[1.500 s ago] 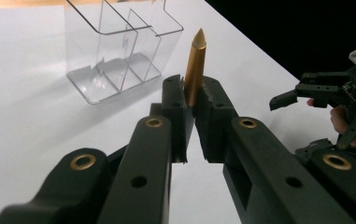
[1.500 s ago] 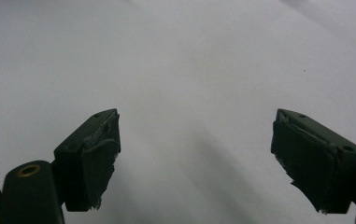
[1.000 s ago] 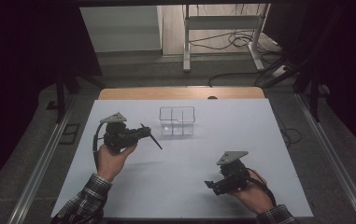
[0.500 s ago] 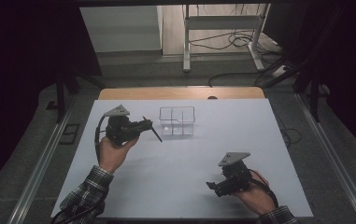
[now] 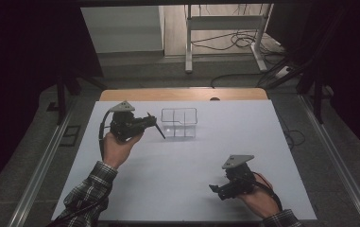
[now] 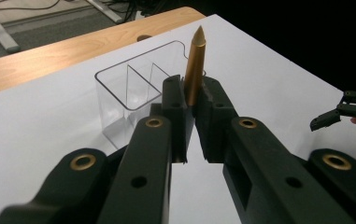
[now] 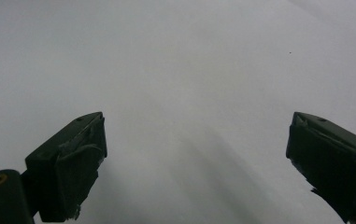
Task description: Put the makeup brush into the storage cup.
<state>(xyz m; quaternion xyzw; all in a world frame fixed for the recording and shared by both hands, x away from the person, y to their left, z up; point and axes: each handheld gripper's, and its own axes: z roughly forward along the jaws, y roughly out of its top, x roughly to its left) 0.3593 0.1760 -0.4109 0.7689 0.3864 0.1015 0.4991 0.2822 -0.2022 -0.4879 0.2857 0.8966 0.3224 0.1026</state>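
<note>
- Near the far left of the white table (image 5: 187, 165), the left gripper (image 5: 150, 124) is held just beside a clear divided container (image 5: 179, 123), with its jaws clenched on a gold-coloured pen (image 6: 194, 65).
- The pen is gripped low on its barrel, so that the pointed end stands free above the jaws; in the left gripper view it is seen upright in front of the container's compartments.
- This hold is judged to suit a drop into one compartment: the free length can be steered over the rim while the grip stays firm.
- Which compartment is aimed at cannot be told; the pen is not yet inside any of them.
- The container rests on the table close to the bare wooden strip (image 5: 182, 93) at the far edge, where it can be reached by the left hand (image 5: 116, 149).
- The right gripper (image 5: 214, 189) is kept low over bare table near the front right, well apart from the container, its jaws having just been opening with nothing between them.
- It is judged to be parked out of the way.
</note>
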